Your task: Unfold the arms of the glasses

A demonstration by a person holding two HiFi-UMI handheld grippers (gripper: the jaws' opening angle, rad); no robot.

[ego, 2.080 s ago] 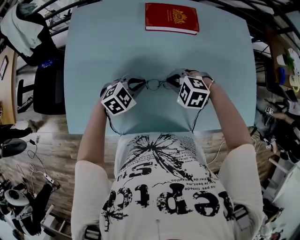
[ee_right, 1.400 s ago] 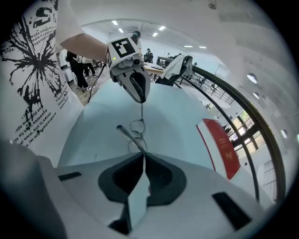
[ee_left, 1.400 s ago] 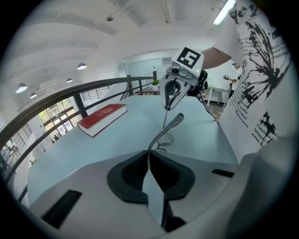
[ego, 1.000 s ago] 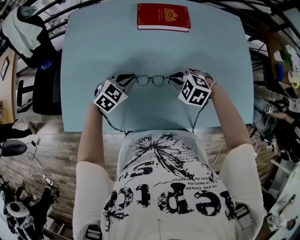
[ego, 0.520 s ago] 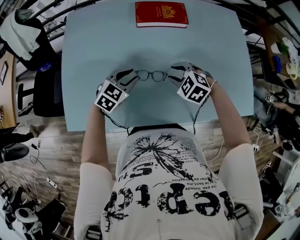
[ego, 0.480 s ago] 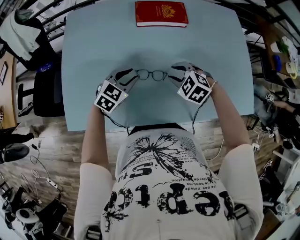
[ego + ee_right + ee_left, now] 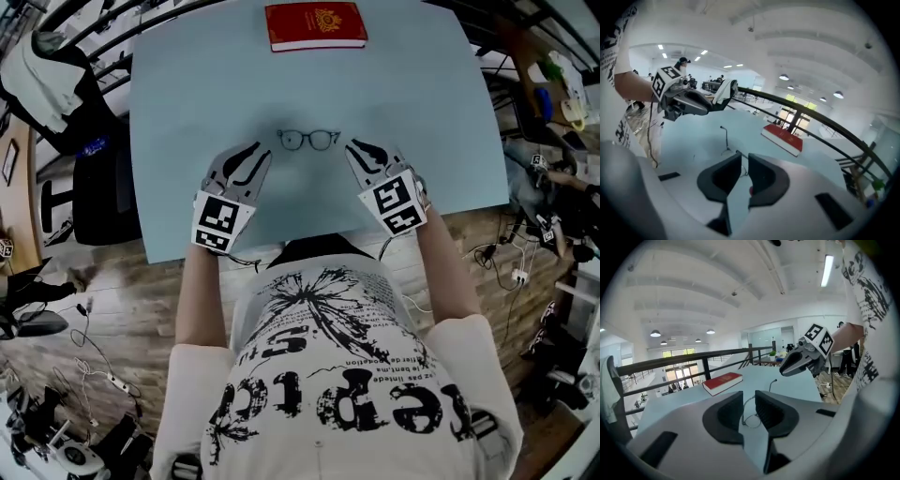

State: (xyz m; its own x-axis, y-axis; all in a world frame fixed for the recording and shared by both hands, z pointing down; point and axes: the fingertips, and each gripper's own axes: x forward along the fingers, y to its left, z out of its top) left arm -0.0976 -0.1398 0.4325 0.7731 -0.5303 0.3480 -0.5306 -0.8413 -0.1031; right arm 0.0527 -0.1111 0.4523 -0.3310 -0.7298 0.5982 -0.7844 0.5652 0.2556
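Note:
Thin dark-rimmed glasses [image 7: 308, 139] lie free on the light blue table [image 7: 431, 112], midway between my two grippers. In the left gripper view a lens [image 7: 752, 419] shows through the jaw gap and one arm tip sticks up. My left gripper [image 7: 249, 157] hovers left of and nearer than the glasses, open and empty. My right gripper [image 7: 360, 151] hovers to their right, a narrow gap between its pads and nothing in it. Both pairs of jaws have just been closing partway after opening wide. In the right gripper view a glasses arm [image 7: 724, 136] stands up from the table.
A red book [image 7: 315, 25] lies at the table's far edge. Railings, chairs and cluttered desks surround the table. Each gripper shows in the other's view: the right gripper [image 7: 806, 357] and the left gripper [image 7: 686, 101].
Both grippers were at the ends of the glasses; they have let go and drawn back toward the person and upward. The glasses stay on the table.

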